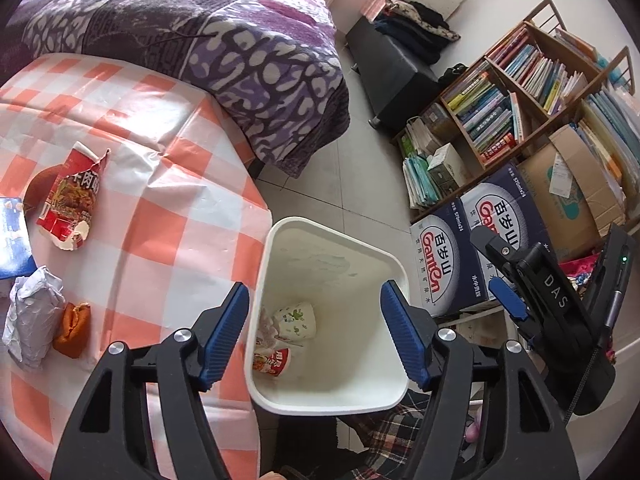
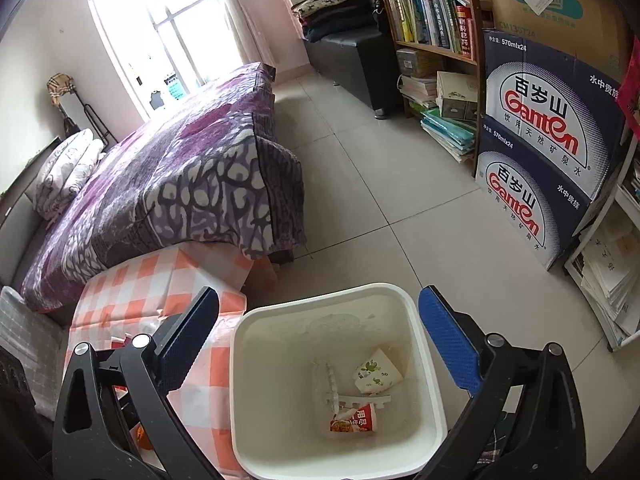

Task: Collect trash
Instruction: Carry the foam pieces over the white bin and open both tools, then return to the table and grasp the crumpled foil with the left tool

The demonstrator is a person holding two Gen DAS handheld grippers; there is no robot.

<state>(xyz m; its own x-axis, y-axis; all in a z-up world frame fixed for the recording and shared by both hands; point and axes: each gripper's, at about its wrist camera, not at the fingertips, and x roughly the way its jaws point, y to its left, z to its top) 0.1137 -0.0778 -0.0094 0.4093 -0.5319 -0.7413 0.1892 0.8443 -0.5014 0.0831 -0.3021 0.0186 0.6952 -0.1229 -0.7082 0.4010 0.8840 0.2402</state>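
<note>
A white trash bin (image 1: 328, 406) (image 2: 280, 303) stands on the floor beside a table with an orange-checked cloth (image 1: 160, 220). Inside lie a paper cup with green print (image 1: 298, 320) (image 2: 376, 372), a red wrapper (image 1: 274, 360) (image 2: 354, 420) and a white plastic piece (image 2: 352, 398). My left gripper (image 1: 315, 292) hangs open over the bin with nothing between its fingers. My right gripper (image 2: 320, 296) is also open and empty above the bin. On the table lie a torn red noodle packet (image 1: 74, 200), crumpled white paper (image 1: 34, 316) and an orange bread piece (image 1: 74, 328).
A blue box (image 1: 12, 236) sits at the table's left edge. A bed with a purple blanket (image 2: 180, 184) lies behind the table. Ganten water cartons (image 2: 548, 152), a bookshelf (image 1: 516, 96) and a black bench (image 2: 352, 60) line the right side, with tiled floor (image 2: 380, 200) between.
</note>
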